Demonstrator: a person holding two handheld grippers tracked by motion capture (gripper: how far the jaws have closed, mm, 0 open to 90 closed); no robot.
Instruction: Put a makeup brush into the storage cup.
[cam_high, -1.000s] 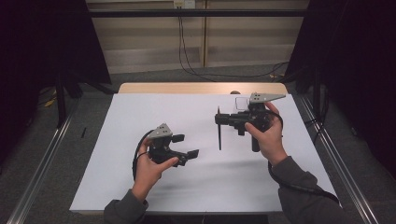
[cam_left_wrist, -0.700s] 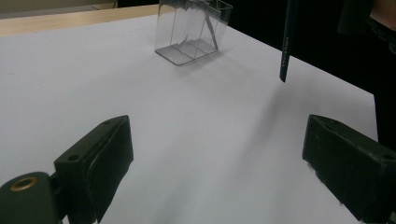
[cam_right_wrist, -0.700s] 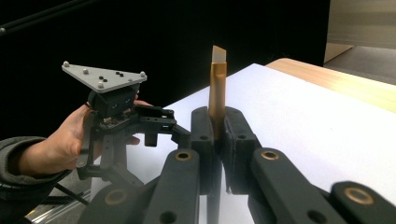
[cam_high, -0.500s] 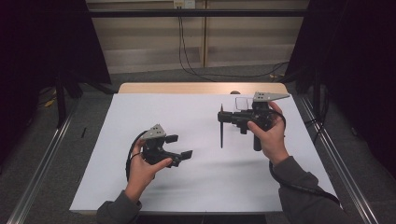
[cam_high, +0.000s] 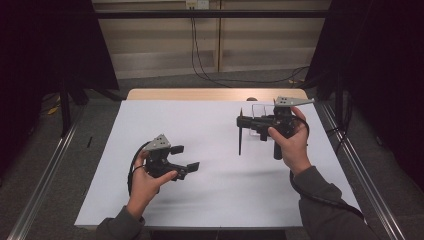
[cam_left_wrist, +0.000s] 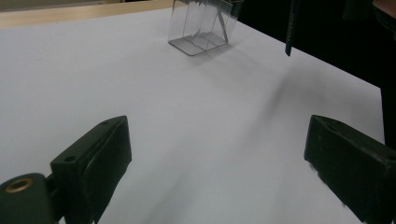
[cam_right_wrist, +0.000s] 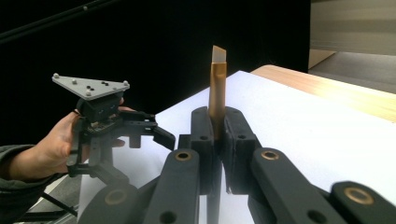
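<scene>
Right gripper (cam_high: 240, 121) near the table's (cam_high: 210, 200) far right corner, jaws clenched on an upright pencil (cam_high: 240, 131), clear box (cam_high: 261, 111) just behind, left gripper (cam_high: 186, 158) near the front edge, jaws released.

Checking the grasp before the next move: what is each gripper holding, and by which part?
The right gripper pinches a slim pencil-like stick below its gold, flat-tipped end. The left gripper holds nothing, jaws wide.

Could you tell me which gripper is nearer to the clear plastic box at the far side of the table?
Right. The right gripper, shut on a pencil, hovers just beside the clear plastic box; the left gripper is open, well across the white sheet from it.
</scene>
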